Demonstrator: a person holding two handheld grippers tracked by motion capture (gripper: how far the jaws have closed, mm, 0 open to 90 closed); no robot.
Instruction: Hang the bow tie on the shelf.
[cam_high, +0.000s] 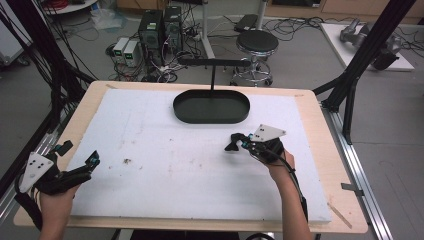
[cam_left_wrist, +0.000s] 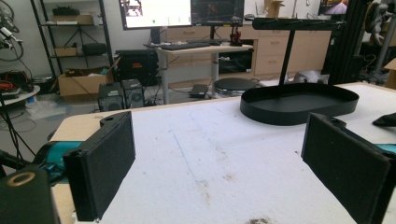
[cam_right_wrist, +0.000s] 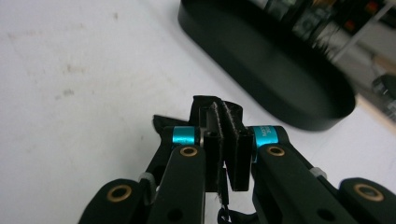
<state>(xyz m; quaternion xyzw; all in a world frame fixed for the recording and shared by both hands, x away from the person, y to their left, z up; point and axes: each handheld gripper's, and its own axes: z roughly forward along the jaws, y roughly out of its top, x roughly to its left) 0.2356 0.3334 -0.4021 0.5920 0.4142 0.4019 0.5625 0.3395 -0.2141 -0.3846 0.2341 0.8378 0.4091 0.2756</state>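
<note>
Black cloth (cam_right_wrist: 219, 109) sits pinched in my right tongs (cam_right_wrist: 223, 140) near the tray (cam_high: 211, 118), probably bound there, while my left tongs (cam_high: 80, 167) wait spread wide.

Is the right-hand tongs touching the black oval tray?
Apart. The high view shows bare white mat between the right tongs and the black oval tray; the right gripper view shows the same gap.

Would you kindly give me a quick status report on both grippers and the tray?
Left gripper open, low over white foam board. Right gripper shut on a small black item, identity unclear. Black oval metal tray empty, nothing between.
</note>
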